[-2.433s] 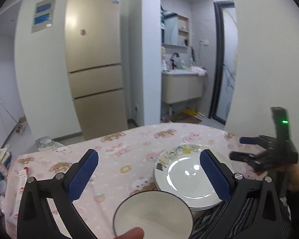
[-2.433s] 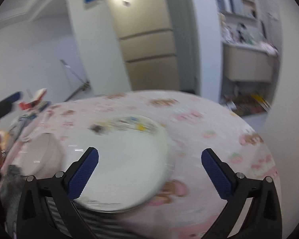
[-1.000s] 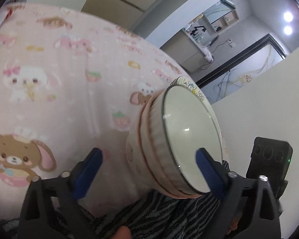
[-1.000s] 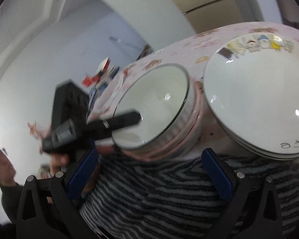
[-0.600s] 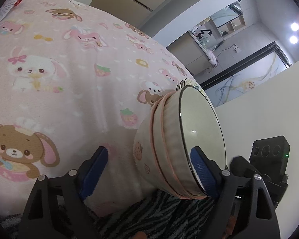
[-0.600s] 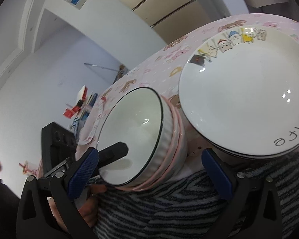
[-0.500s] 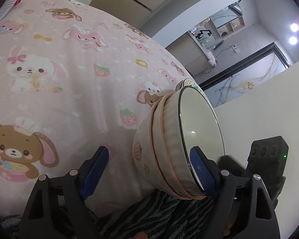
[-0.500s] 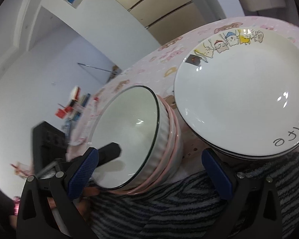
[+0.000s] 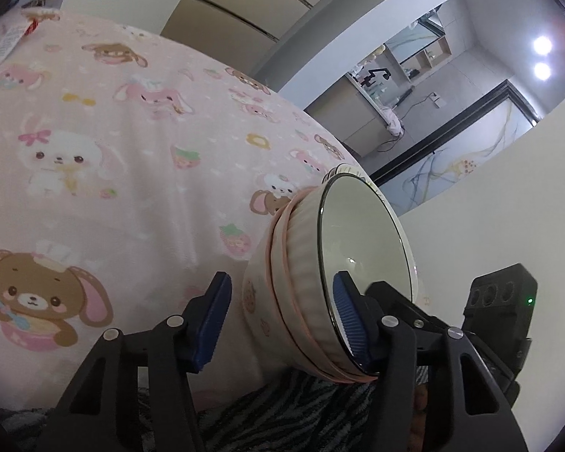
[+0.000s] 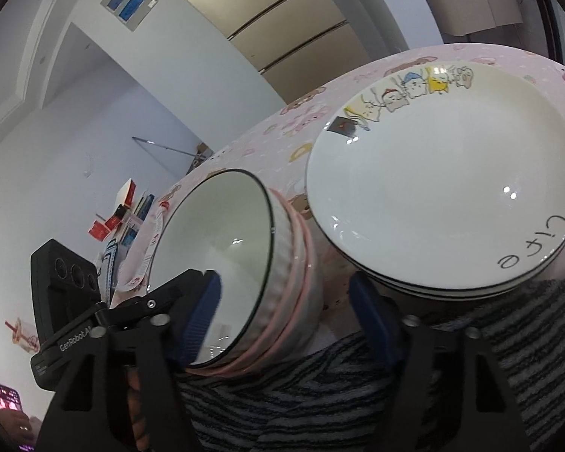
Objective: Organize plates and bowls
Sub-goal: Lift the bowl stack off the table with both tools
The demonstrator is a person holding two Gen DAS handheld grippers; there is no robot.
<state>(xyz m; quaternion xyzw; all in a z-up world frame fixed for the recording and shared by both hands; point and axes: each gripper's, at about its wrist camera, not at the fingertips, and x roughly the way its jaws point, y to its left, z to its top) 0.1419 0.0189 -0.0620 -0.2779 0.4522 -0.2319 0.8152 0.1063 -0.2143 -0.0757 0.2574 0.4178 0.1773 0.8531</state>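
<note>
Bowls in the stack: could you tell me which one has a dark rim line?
The top bowl: its rim is edged in black, while the bowls nested beneath it have pink rims.

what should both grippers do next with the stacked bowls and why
Probably finish closing, then lift together. The left gripper and right gripper each straddle the rim of the bowl stack, fingers closing but apparently not yet pressing. The plates sit close beside it.
</note>
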